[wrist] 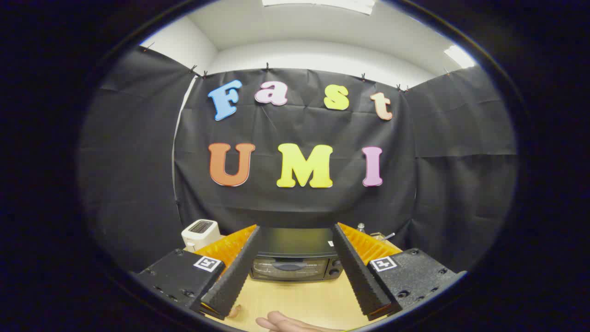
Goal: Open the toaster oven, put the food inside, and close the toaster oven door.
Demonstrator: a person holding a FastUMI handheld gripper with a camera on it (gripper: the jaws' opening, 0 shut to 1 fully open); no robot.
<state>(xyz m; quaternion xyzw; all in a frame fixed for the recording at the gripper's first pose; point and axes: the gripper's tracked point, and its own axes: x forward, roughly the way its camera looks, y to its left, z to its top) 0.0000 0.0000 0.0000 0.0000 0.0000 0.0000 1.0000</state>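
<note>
So my jaws (295, 246) are spread wide right now, nothing between the two fingers except bare worktop (299, 299) and the view ahead. I'm not pinching anything.

Nearest to me, right at the near edge of the light wooden worktop, a hand (288, 323) lies flat, a bit to the left of centre between my fingers. There's also a small pale bit just by my left finger's base; too little of it shows for me to say what it is.

Further out, straight ahead and framed between my fingers, sits the toaster oven (295, 258). It's dark, with its long axis running left to right across my view, and its front faces me square on. The glass door (286, 269) is shut, with the handle running along its top edge and some knobs stacked on the right side of the front. I can't make out anything through the glass, so what's inside, if anything, I can't tell.

Off to the left, beyond my left finger and about level with the oven, there's a small white toaster (200, 233) with a dark top. On the far right, behind my right finger, a few small items (375, 234) poke up, one with a roundish metal top, too small to identify.

Behind everything hangs the black cloth wall (461, 184), with white wall and ceiling above.
</note>
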